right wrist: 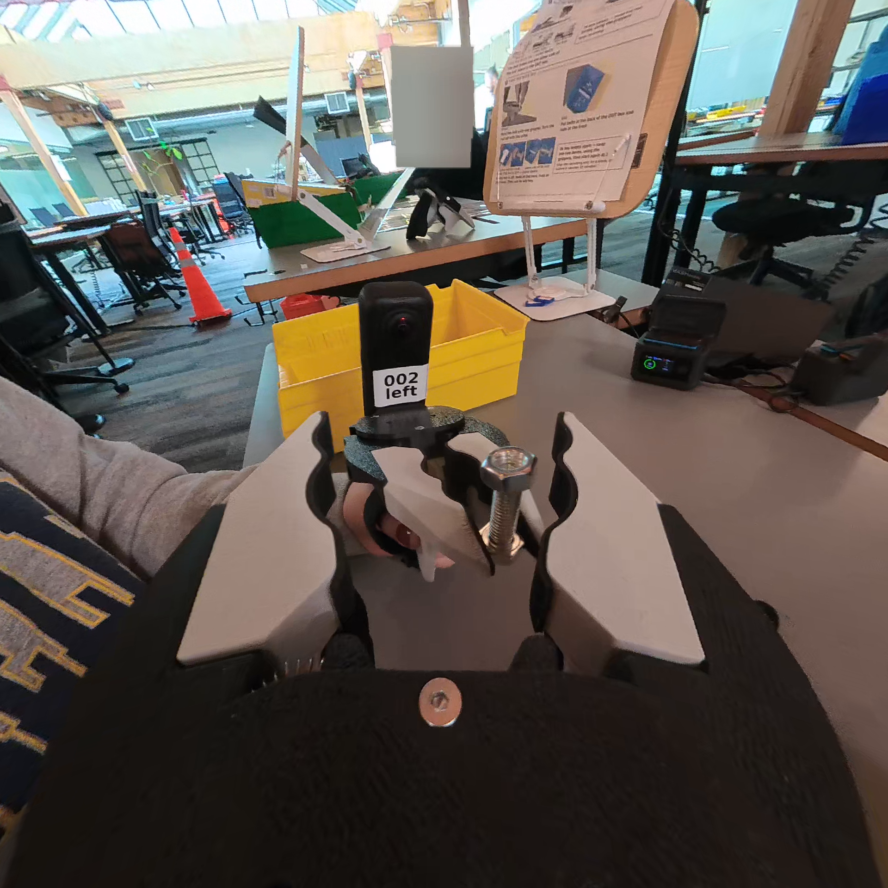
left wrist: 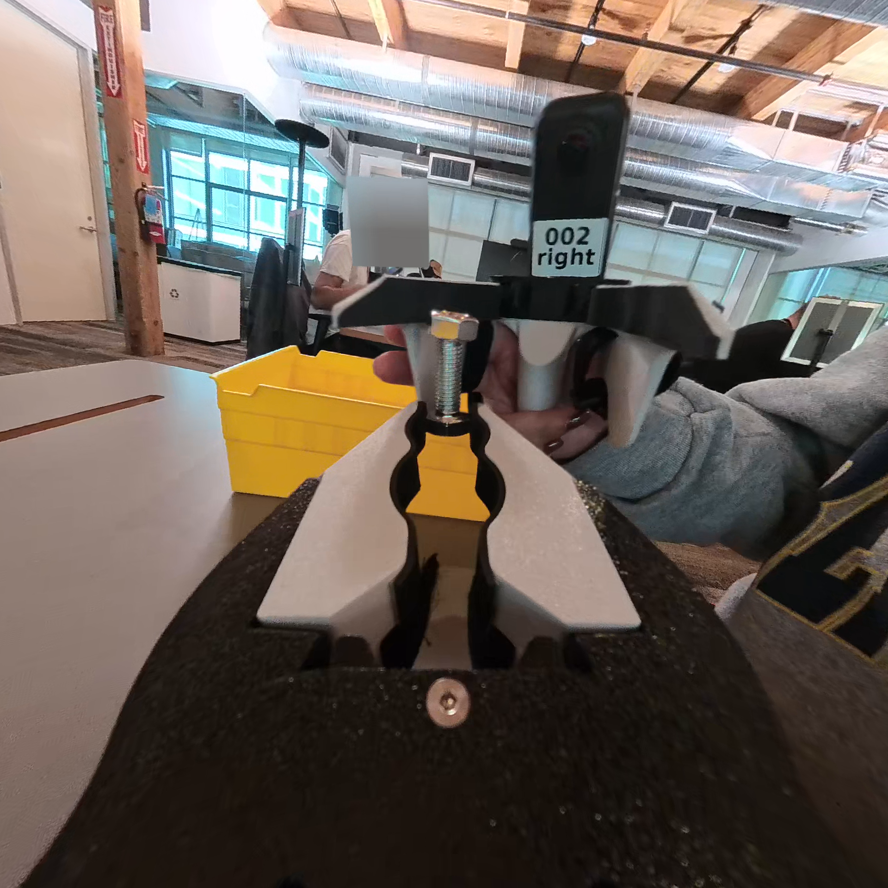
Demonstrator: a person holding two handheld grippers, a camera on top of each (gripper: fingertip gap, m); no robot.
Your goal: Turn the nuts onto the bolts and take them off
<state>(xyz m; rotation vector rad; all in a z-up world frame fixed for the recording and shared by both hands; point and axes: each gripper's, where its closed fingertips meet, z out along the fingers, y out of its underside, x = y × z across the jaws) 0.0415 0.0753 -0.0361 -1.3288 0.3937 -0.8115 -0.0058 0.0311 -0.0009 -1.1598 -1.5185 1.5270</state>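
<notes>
A silver bolt (left wrist: 449, 370) stands upright with its hex head on top. My left gripper (left wrist: 447, 425) is shut on the nut (left wrist: 449, 421) at the bolt's lower end and holds it above the grey table (left wrist: 96, 504). In the right wrist view the bolt (right wrist: 504, 504) and nut (right wrist: 503, 545) sit between my right gripper's fingers, nearer the right finger (right wrist: 576, 480) and touching neither. My right gripper (right wrist: 442, 423) is open wide and empty. It also shows in the left wrist view (left wrist: 528, 307), just beyond the bolt head.
A yellow bin (right wrist: 480, 355) stands on the table (right wrist: 696, 480) behind both grippers; it also shows in the left wrist view (left wrist: 312, 413). A sheet on a white stand (right wrist: 576, 120) and black devices with cables (right wrist: 672, 351) are at the back right. Spacing between my two grippers at the tips: around 6 cm.
</notes>
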